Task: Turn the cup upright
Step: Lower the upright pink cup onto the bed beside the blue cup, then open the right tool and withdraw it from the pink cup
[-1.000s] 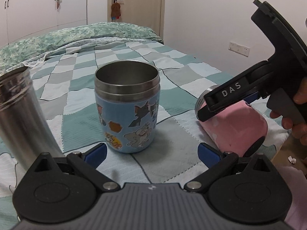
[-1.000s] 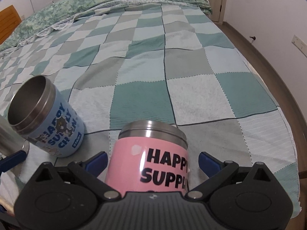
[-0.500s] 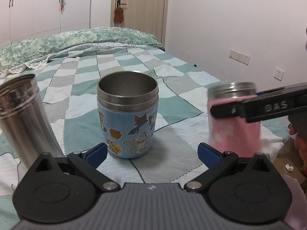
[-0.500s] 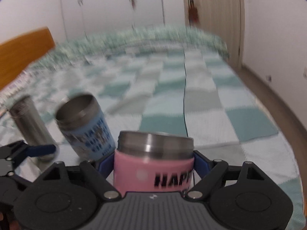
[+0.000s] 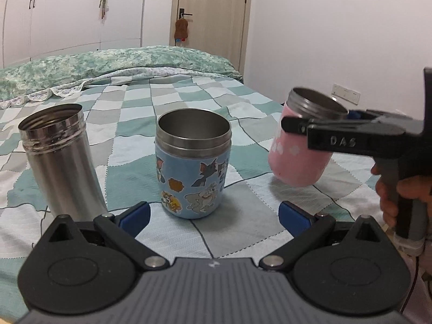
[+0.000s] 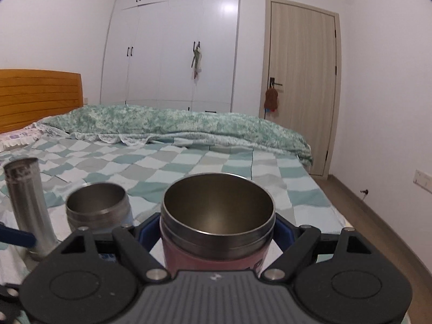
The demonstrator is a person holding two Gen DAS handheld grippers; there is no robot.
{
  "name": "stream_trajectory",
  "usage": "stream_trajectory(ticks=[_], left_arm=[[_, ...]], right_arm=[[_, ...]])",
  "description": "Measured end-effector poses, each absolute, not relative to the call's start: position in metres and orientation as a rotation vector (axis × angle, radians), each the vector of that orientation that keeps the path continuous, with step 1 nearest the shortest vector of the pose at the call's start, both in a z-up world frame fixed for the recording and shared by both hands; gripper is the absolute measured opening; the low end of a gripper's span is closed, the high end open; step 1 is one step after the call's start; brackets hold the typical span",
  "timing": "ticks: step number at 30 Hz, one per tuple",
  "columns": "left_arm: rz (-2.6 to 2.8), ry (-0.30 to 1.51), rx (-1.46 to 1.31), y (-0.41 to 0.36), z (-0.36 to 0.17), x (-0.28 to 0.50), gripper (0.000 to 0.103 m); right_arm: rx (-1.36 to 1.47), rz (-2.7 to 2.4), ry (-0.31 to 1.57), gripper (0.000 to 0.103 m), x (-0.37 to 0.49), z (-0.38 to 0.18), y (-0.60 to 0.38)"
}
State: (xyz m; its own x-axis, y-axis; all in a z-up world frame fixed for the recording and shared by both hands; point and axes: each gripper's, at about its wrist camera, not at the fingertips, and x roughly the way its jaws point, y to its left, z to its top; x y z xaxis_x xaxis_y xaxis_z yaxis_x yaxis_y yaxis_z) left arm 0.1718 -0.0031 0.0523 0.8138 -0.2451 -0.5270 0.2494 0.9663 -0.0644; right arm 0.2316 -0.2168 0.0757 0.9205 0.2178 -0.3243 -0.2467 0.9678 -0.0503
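My right gripper [image 6: 217, 229] is shut on the pink steel cup [image 6: 216, 243]. In the left wrist view the pink cup [image 5: 299, 159] hangs just above the bed at the right, mouth up and tilted slightly, clamped by the right gripper [image 5: 318, 131]. My left gripper [image 5: 213, 213] is open and empty. It points at the blue cartoon cup [image 5: 193, 162], which stands upright on the bedspread a little beyond its fingertips.
A tall steel flask [image 5: 60, 159] stands upright left of the blue cup; both show in the right wrist view, the flask [image 6: 28, 210] and the blue cup [image 6: 97, 205]. The checked bedspread [image 5: 135, 151] stretches back to a rumpled green quilt [image 5: 113, 64]. The bed's right edge [image 6: 334, 210] is near.
The right gripper closed on the pink cup lying on its side, lifted it and turned it mouth up. The left gripper stayed open and pulled back slightly.
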Motion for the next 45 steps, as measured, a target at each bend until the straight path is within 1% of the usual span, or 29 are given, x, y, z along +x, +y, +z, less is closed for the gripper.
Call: stream_trajectory(ticks=[2,4,6,17,18,21,24,25,33,39,45], left_arm=[[-0.255,0.559,0.004,-0.003,0.052,0.172,0.103],[-0.249,0.559,-0.002,-0.003,0.052,0.171,0.103],[-0.241,0.561,-0.006,-0.002,0.051,0.171,0.103],[-0.215,0.557,-0.009,0.0,0.053,0.165,0.103],[-0.212,0.555,-0.01,-0.001,0.054,0.164,0.103],[-0.209,0.549,-0.01,-0.002,0.056,0.161,0.103],[-0.209,0.538,-0.006,-0.003,0.059,0.154,0.103],[-0.207,0.536,-0.005,-0.004,0.061,0.152,0.103],[-0.194,0.489,-0.014,-0.005,0.071,0.126,0.103],[-0.175,0.402,-0.016,-0.003,0.081,0.096,0.103],[-0.143,0.322,-0.063,0.01,0.078,0.064,0.103]], right_arm=[[-0.092,0.228,0.337,0.084,0.236,0.065,-0.218],[-0.091,0.218,0.39,0.084,0.241,0.046,-0.219],[-0.092,0.226,0.329,0.084,0.239,0.032,-0.222],[-0.061,0.248,0.287,0.084,0.23,0.026,-0.233],[-0.054,0.251,0.282,0.084,0.222,0.026,-0.24],[-0.026,0.267,0.289,0.097,0.22,0.027,-0.246],[-0.016,0.268,0.257,0.099,0.21,0.031,-0.25],[-0.012,0.267,0.248,0.101,0.207,0.033,-0.251],[0.027,0.272,0.207,0.103,0.166,0.041,-0.264],[0.043,0.289,0.165,0.103,0.125,0.054,-0.27],[0.024,0.291,0.13,0.103,0.074,0.063,-0.268]])
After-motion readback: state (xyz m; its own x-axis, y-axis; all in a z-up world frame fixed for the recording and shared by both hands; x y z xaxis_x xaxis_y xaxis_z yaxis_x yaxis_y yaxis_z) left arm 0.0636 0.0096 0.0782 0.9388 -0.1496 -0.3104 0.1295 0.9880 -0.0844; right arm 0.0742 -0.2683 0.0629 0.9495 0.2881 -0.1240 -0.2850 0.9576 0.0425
